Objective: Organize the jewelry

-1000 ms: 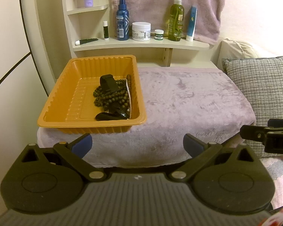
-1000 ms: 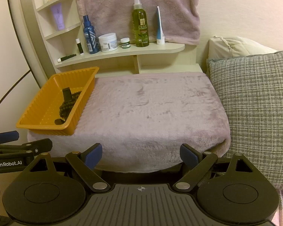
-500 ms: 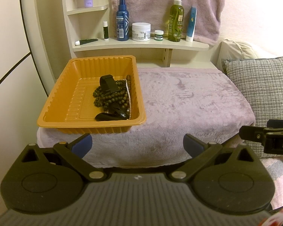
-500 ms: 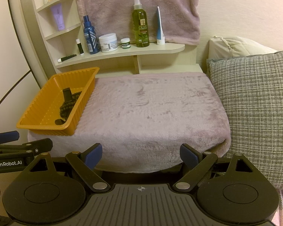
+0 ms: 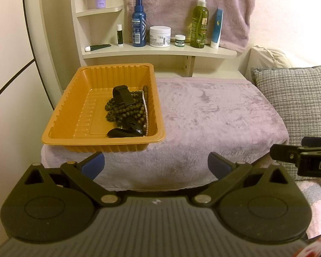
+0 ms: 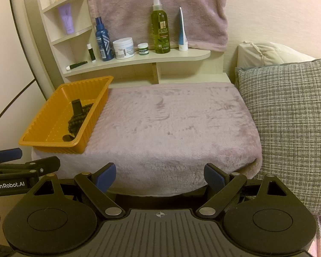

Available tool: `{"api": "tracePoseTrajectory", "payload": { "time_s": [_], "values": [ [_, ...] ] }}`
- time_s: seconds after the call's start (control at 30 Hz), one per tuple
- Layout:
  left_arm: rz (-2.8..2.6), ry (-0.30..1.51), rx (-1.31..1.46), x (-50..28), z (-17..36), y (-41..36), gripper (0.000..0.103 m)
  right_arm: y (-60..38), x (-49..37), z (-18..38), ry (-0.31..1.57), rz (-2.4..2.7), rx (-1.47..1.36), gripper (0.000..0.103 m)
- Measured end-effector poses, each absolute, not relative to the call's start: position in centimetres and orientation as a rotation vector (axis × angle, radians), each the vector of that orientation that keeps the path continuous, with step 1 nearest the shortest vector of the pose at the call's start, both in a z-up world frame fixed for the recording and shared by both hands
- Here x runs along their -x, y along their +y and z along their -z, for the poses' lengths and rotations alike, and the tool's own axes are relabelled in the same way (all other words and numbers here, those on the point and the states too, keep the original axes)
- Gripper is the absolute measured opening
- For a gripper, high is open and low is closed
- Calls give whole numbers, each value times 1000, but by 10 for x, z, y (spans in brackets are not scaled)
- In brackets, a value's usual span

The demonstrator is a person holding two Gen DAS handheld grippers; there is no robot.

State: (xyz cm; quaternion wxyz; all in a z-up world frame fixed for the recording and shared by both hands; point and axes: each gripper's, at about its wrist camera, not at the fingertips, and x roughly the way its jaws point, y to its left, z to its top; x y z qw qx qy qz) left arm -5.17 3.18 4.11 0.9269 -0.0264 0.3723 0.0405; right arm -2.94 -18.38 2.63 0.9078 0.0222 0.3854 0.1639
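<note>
Nearest, the left gripper [image 5: 156, 165] and right gripper [image 6: 159, 175] both gape wide with nothing between their blue pads. Beyond, on the mauve blanket [image 5: 214, 117], the orange tray [image 5: 75, 107] holds dark beads [image 5: 126, 111] against its right wall.

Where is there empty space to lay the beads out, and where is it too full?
The purple blanket is bare from the orange tray across to the checked pillow. The tray's left half is bare too; its right half holds piled beads. The shelf of bottles is crowded.
</note>
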Motion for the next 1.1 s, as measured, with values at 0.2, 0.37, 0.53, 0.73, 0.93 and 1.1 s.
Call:
{"api": "tracePoseTrajectory", "payload": {
  "time_s": [0.2,0.37,0.53,0.73,0.93,1.1],
  "values": [
    [-82,763,54,52,-41,32,102,-184,30,-26,795,-338,-46,89],
    [-82,763,55,52,-41,33,102,-184,30,-26,795,-339,-45,89],
    [-81,762,55,52,-41,33,102,-183,29,-25,796,-344,-42,89],
    [-80,762,54,51,-41,33,102,-184,29,-25,796,-344,-42,89],
    [-83,763,56,51,-41,33,102,-184,27,-24,798,-355,-35,89],
    [-83,763,58,50,-42,33,102,-187,25,-24,798,-369,-28,89]
  ]
}}
